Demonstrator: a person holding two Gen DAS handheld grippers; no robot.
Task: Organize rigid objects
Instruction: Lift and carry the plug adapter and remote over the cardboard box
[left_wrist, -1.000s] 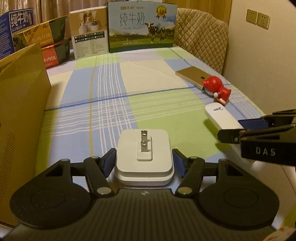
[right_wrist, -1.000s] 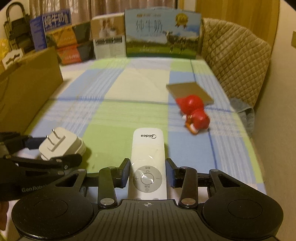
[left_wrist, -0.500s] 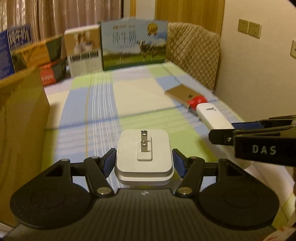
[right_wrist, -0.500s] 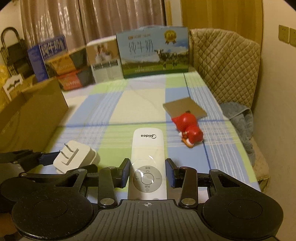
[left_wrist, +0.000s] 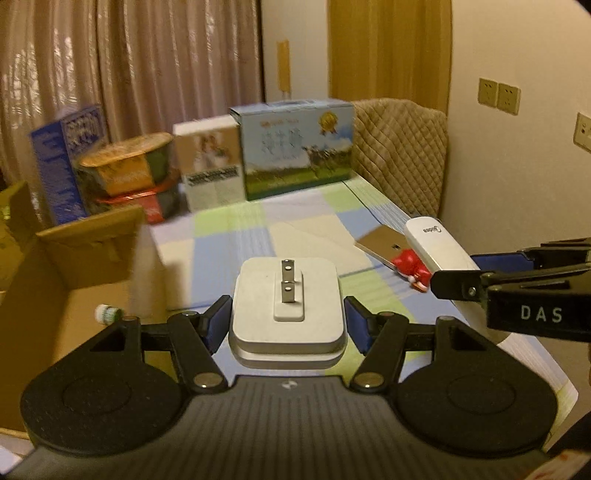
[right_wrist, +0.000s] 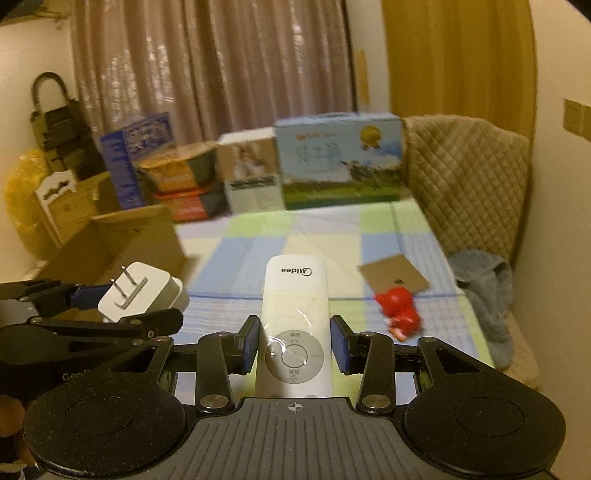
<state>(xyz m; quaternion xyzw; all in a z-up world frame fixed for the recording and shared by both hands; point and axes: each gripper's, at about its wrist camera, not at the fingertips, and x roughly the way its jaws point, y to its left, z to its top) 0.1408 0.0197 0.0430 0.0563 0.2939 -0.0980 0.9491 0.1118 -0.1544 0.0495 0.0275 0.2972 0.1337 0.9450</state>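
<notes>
White plastic in both grips right now: the left gripper (left_wrist: 288, 323) is clamped on a wall charger (left_wrist: 287, 314), prongs pointing up, and the right gripper (right_wrist: 294, 349) is pinched around a Midea remote (right_wrist: 294, 325), near its button ring. Both are held up off the checked bedspread (right_wrist: 332, 236), side by side.

My guess is they're headed for the open cardboard box (left_wrist: 74, 280) on the left. To do that well, I'd carry the charger over the near wall first and keep the two grippers from bumping, since they're close together. The remote is held at one end, so it could swing; go slow and lower it flat instead of dropping it.

Hard to tell: the inside of the box is mostly out of view, just a small green-capped thing (left_wrist: 107, 314) peeking at the rim. A red toy (right_wrist: 399, 312) and a brown card (right_wrist: 393, 275) sit on the bedspread, blurry. The far boxes' print is unreadable.
</notes>
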